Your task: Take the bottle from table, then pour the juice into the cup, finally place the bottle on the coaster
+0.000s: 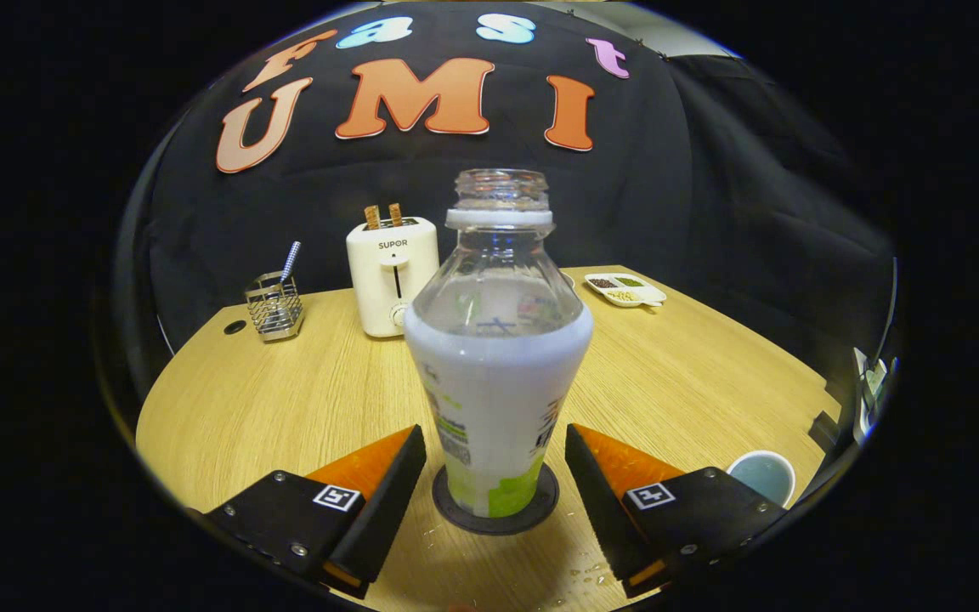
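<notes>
Clear plastic bottle, uncapped, is seen upright on a dark round coaster on the wooden table. White liquid fills it up to the shoulder. The gripper is spread wide; the fingers are set either side of the bottle's base, a gap left on each side, nothing grasped. A cup is noted near, right of the right finger. Far across the table: a white toaster behind the bottle, a wire utensil holder to the left, a divided dish to the right. Small droplets are noted on the table near the right finger.
</notes>
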`<state>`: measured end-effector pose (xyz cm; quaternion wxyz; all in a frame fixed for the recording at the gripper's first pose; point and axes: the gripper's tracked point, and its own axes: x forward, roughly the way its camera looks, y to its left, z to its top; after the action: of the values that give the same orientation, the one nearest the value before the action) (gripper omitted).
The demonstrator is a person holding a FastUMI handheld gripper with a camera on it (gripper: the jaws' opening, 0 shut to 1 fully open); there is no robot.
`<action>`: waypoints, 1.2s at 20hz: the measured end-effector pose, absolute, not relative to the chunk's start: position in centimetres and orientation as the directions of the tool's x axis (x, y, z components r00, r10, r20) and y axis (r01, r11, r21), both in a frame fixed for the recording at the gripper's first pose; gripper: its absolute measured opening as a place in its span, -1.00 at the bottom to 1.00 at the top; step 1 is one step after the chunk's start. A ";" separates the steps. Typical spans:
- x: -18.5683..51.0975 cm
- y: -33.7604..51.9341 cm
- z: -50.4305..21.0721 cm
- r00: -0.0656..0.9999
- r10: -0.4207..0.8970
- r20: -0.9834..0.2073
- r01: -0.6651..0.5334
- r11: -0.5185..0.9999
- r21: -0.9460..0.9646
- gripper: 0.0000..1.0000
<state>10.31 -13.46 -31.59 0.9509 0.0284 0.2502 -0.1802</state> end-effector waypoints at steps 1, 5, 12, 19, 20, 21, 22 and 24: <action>9.8 -12.9 -31.1 0.821 -0.315 -0.477 0.343 0.939 -0.031 0.95; 6.9 -10.6 -28.0 0.871 -0.264 -0.415 0.280 0.960 -0.023 0.95; 2.0 -7.7 -17.0 0.960 -0.196 -0.200 0.202 0.979 0.009 0.95; -2.2 -9.2 -5.9 0.988 -0.157 0.006 0.157 0.986 0.056 0.94; -2.4 -9.5 -4.8 0.990 -0.141 0.032 0.139 0.989 0.048 0.94; -2.6 -9.3 -4.1 0.993 -0.111 0.039 0.109 0.993 0.038 0.93; -2.7 -10.2 -4.4 0.993 -0.117 0.019 0.116 0.993 0.026 0.93; -3.1 -11.6 -4.7 0.992 -0.125 -0.023 0.125 0.992 0.024 0.94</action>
<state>-3.13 -11.55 -4.70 0.9979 0.0127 0.0107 -0.0626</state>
